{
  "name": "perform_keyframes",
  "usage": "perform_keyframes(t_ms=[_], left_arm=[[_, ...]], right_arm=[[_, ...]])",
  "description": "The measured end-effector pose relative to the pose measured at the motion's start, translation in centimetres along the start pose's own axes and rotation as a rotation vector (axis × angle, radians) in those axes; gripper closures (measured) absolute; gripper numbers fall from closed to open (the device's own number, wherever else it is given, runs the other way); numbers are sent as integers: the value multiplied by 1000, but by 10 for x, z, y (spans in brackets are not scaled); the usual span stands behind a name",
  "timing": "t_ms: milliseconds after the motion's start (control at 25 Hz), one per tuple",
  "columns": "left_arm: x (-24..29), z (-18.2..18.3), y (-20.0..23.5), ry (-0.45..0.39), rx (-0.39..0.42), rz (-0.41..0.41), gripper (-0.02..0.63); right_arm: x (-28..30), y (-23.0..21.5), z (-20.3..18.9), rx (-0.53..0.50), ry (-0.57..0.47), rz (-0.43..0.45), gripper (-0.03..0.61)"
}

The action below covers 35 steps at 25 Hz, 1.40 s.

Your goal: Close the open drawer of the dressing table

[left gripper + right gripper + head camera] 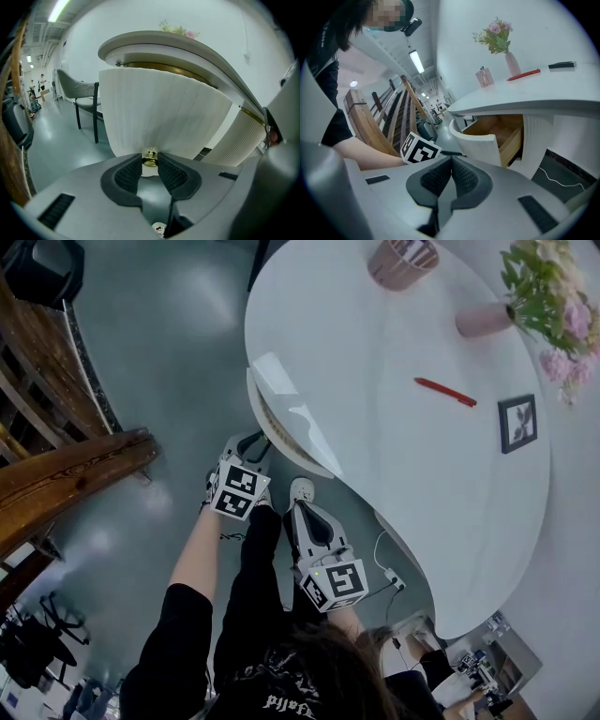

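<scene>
Left hand-held gripper (150, 157): closed narrowly on the small brass knob (149, 161) at the middle of the drawer front. Both ribbed pads are pressed against the sides of the knob. The gripper is pointed obliquely downward and is carried at the end of a bare forearm below a black sleeve (173, 634).

Right hand-held gripper (451, 161): jaws brought together, with nothing held between the pads. It is kept apart from the drawer, just beside the left one and nearer the person's body.

Drawer (159, 110): open. It is pulled out from beneath the rounded end of the table (375, 456). Its front is curved, white and finely ribbed. A pale wooden interior is shown in the right gripper view, along with a gap between the drawer front and the table body.

Table: white, with a glossy curved top. On it are laid a red pen (445, 391) and a small dark picture frame (517, 423), a little apart from each other. A pink vase (486, 320) with pink flowers is placed further along, and a pink round container (403, 261) is seen at the far edge.

Surroundings: grey floor (178, 343). A dark-legged chair (82, 93) is seen beyond the drawer, wooden beams (66, 474) at the person's left and a white cable (386, 563) on the floor under the table edge.
</scene>
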<state>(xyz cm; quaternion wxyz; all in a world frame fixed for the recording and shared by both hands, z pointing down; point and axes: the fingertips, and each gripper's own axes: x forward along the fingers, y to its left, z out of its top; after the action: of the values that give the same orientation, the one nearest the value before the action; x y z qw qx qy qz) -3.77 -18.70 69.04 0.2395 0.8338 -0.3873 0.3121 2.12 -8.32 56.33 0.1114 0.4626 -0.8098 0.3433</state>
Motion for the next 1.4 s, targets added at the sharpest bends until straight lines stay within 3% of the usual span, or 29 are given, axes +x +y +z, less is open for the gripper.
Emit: perform_keyframes(t_ms=[1400], left_arm=[[44,52,-12,-66,5,-12,499]], right_arm=[[8,-35,6,69,-18,-40,552]])
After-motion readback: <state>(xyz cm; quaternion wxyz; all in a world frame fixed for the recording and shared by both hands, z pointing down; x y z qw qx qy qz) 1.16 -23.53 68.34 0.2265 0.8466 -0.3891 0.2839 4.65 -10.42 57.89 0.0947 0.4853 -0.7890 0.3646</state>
